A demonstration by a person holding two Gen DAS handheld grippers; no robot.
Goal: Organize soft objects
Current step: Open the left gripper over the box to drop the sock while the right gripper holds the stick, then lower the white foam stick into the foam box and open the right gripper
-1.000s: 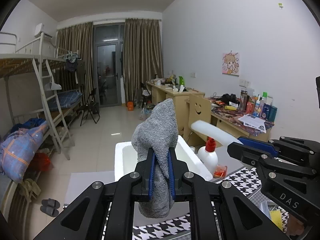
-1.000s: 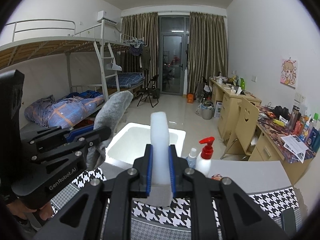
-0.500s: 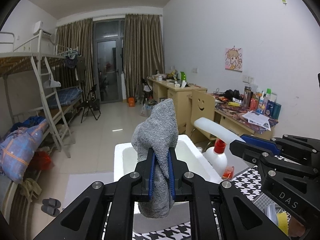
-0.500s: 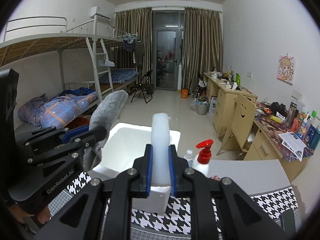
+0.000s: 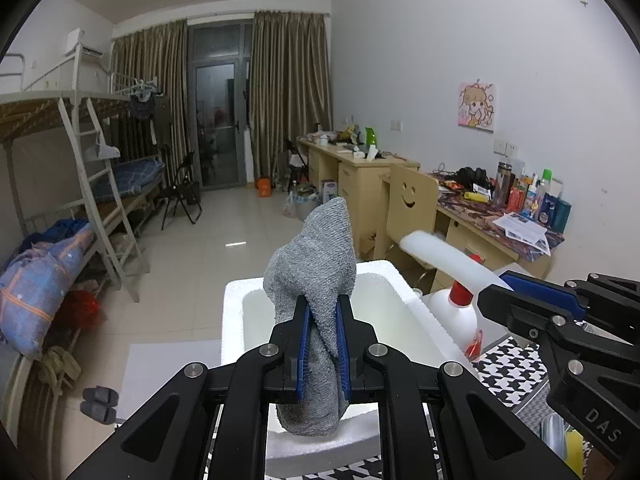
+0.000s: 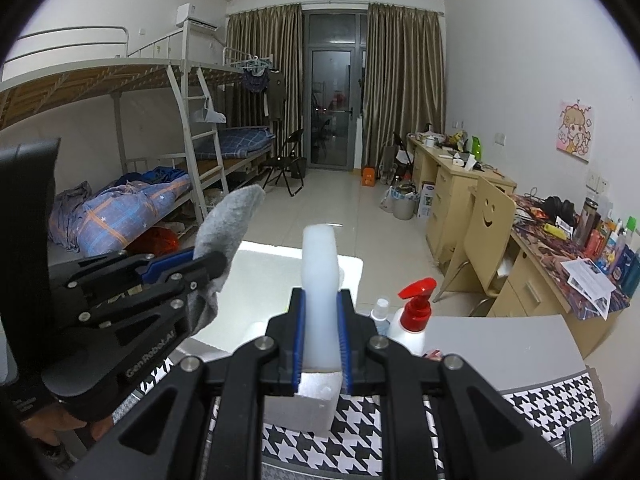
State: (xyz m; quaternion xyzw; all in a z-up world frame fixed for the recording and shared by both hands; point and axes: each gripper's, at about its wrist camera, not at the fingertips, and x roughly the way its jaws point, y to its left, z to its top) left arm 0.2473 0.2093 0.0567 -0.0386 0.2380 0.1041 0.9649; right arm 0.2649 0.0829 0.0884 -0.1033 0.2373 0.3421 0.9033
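While you carry both pieces toward the white foam box [image 5: 236,304], your left gripper [image 5: 322,346] pinches a grey sock [image 5: 314,280] and your right gripper [image 6: 322,334] clamps a white foam strip [image 6: 319,276]. Both hang above the box's near rim. Next, bring each over the cavity and open the jaws. The sock stands limp and knitted; the strip looks smooth and upright.
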